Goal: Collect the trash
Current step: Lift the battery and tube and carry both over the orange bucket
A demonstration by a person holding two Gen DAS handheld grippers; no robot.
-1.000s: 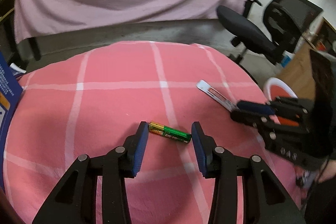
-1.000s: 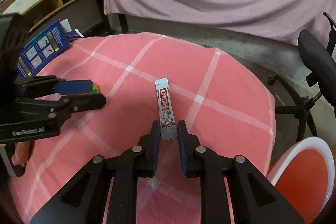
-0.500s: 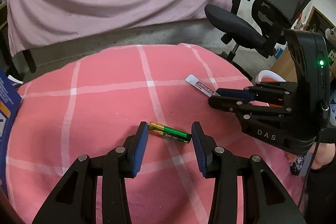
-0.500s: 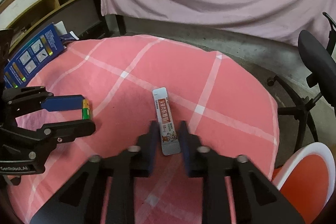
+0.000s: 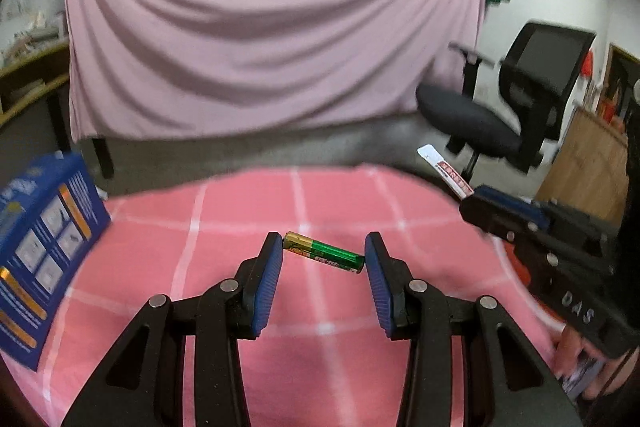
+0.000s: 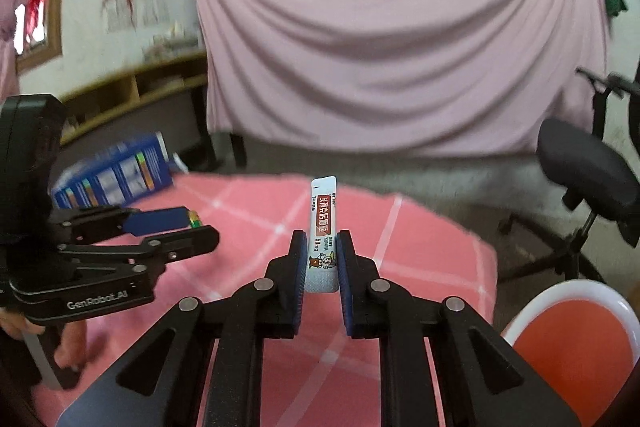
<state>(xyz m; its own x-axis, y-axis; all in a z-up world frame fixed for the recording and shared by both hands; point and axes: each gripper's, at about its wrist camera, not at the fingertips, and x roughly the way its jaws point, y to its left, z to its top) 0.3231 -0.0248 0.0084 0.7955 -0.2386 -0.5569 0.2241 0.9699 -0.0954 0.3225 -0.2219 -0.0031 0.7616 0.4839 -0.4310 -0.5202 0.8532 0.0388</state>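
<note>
My left gripper (image 5: 323, 255) is shut on a green and gold battery (image 5: 324, 252), held end to end between its blue pads above the pink checked tablecloth (image 5: 248, 211). My right gripper (image 6: 322, 259) is shut on a white sachet (image 6: 322, 227) with red print, which stands upright between the pads. The sachet also shows in the left wrist view (image 5: 445, 171), sticking out of the right gripper. The left gripper with the battery tip (image 6: 194, 218) shows at the left of the right wrist view.
A blue box (image 5: 36, 251) stands at the table's left edge. A red and white bin (image 6: 576, 343) sits low to the right of the table. A black office chair (image 5: 500, 115) stands beyond the table on the right. A pink sheet (image 5: 272, 35) hangs behind.
Both grippers have lifted off the table and tilted up, the left with the battery, the right with the sachet. The views now face the pink sheet.
</note>
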